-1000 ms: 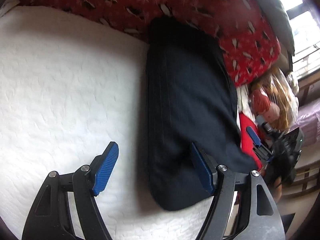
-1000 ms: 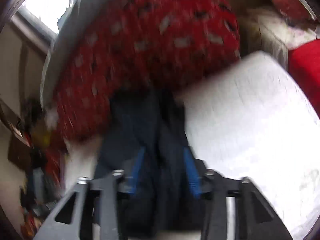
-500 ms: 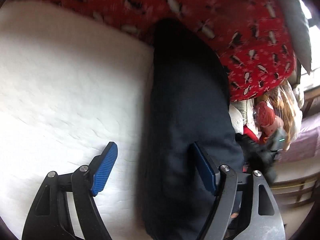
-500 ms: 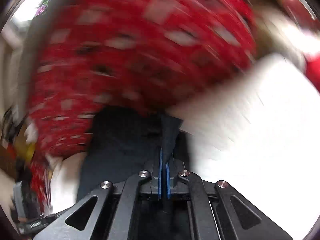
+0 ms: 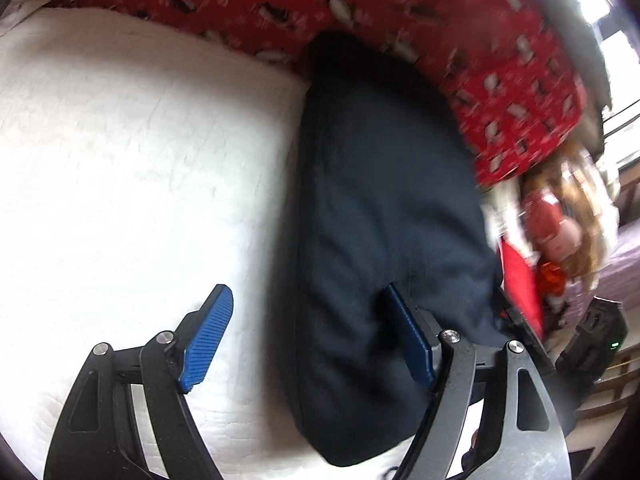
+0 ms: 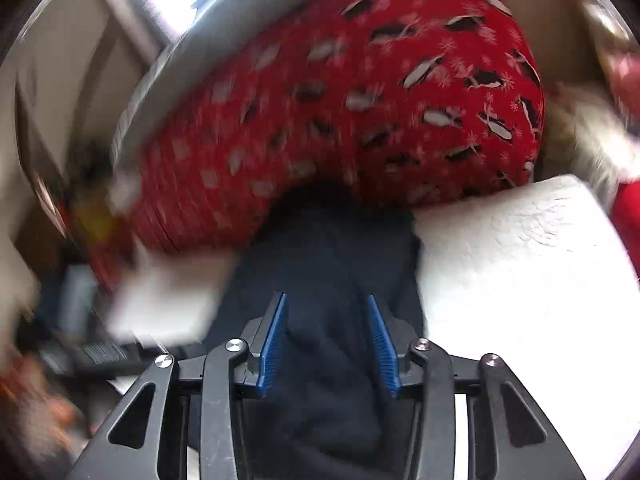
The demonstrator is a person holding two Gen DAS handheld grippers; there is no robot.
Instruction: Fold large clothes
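White bed (image 5: 132, 152) spreads wide under the left hand-held gripper (image 5: 308, 340), bounded ahead by a red quilt (image 5: 400, 12). The dark garment (image 5: 380, 208) lies folded along the bed's right edge. Both hand-held grippers gape, holding nothing; the right hand-held gripper (image 6: 327, 340) straddles the garment.

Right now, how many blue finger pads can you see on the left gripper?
2. One blue pad hangs over the white bed cover; the other pad sits against the dark folded garment.
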